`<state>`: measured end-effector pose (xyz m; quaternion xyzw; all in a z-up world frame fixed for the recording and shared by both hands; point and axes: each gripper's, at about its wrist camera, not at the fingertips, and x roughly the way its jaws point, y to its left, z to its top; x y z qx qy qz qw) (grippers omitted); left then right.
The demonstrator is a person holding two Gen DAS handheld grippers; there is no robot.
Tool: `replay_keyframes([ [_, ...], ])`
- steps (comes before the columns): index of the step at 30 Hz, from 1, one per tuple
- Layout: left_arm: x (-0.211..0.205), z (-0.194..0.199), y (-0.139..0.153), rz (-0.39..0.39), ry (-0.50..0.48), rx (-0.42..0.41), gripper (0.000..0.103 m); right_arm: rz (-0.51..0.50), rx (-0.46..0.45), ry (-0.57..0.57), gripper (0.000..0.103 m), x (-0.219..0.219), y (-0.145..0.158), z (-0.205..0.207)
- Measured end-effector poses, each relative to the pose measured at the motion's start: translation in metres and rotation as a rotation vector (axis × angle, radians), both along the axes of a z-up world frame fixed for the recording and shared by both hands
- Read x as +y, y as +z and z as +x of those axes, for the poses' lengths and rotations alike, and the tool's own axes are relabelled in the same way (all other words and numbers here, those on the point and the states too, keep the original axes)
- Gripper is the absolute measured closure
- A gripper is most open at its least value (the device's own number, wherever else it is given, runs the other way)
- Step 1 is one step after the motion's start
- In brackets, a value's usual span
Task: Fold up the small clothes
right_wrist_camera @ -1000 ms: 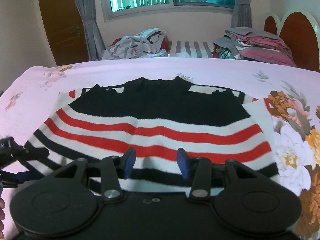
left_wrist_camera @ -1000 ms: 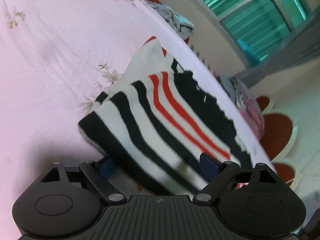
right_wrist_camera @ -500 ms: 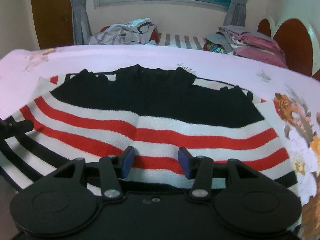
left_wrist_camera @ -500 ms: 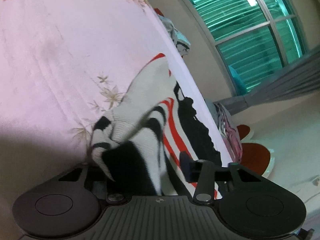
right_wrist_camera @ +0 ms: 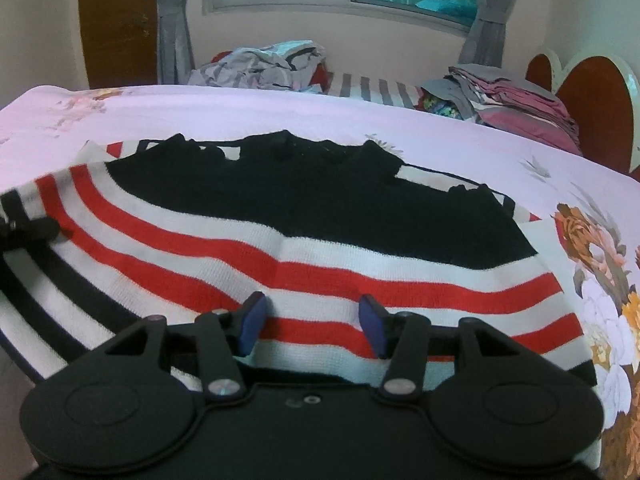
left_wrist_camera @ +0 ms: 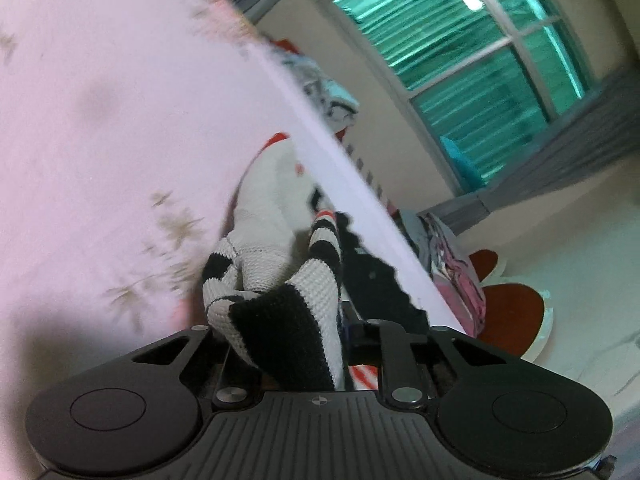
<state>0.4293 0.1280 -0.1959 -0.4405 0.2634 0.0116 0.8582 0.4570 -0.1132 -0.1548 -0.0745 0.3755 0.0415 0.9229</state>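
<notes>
A small striped knit sweater [right_wrist_camera: 304, 240], black at the top with red, white and black bands, lies spread on the pink bed. My left gripper [left_wrist_camera: 292, 344] is shut on its bunched lower left corner [left_wrist_camera: 280, 308] and holds it lifted off the sheet. That gripper shows as a dark shape at the far left of the right wrist view [right_wrist_camera: 28, 232]. My right gripper [right_wrist_camera: 312, 326] is open, blue pads apart, low over the sweater's hem bands near its middle, holding nothing.
The pink floral bedsheet [right_wrist_camera: 280, 116] surrounds the sweater. A heap of unfolded clothes [right_wrist_camera: 264, 68] lies at the far edge. A stack of folded clothes [right_wrist_camera: 512, 100] sits at the far right by the headboard [right_wrist_camera: 592, 96]. A window and curtains are behind.
My left gripper closed on the sweater's left corner and lifted it, bunching the cloth. My right gripper moved forward over the hem bands, still open.
</notes>
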Motion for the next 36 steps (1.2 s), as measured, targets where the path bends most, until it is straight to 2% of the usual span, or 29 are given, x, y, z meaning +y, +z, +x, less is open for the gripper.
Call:
replay_keyframes([
  [4, -0.021, 0.009, 0.037, 0.106, -0.055, -0.069, 0.083, 0.028, 0.013, 0.024, 0.051, -0.006, 0.004, 0.002],
  [8, -0.053, 0.021, 0.073, 0.22, -0.155, -0.141, 0.083, 0.083, 0.01, 0.025, 0.05, -0.019, 0.013, 0.001],
  [12, -0.095, 0.035, 0.094, 0.296, -0.275, -0.188, 0.083, 0.138, -0.018, -0.017, 0.049, -0.055, 0.026, -0.008],
  [18, -0.165, 0.047, 0.095, 0.385, -0.465, -0.213, 0.083, 0.206, -0.019, -0.16, 0.049, -0.137, 0.037, -0.029],
  [21, -0.196, 0.047, 0.08, 0.467, -0.56, -0.165, 0.083, 0.241, -0.011, -0.21, 0.051, -0.169, 0.037, -0.04],
  [23, -0.21, 0.037, 0.071, 0.537, -0.585, -0.128, 0.083, 0.238, -0.016, -0.236, 0.051, -0.183, 0.039, -0.046],
  [25, -0.216, 0.033, 0.07, 0.578, -0.579, -0.129, 0.075, 0.254, -0.024, -0.258, 0.051, -0.196, 0.042, -0.053],
  [26, -0.219, 0.029, 0.071, 0.592, -0.592, -0.129, 0.062, 0.27, -0.028, -0.263, 0.051, -0.201, 0.043, -0.055],
  [27, -0.222, 0.026, 0.074, 0.61, -0.613, -0.136, 0.043, 0.291, -0.031, -0.266, 0.05, -0.205, 0.046, -0.056],
  [29, -0.239, 0.012, 0.08, 0.647, -0.676, -0.162, 0.024, 0.36, -0.027, -0.248, 0.048, -0.21, 0.051, -0.055],
  [32, -0.248, -0.003, 0.085, 0.673, -0.756, -0.173, 0.021, 0.478, 0.017, -0.174, 0.042, -0.205, 0.058, -0.042],
  [36, -0.227, -0.016, 0.102, 0.622, -0.738, -0.155, 0.021, 0.594, 0.127, -0.103, 0.036, -0.192, 0.05, -0.023],
])
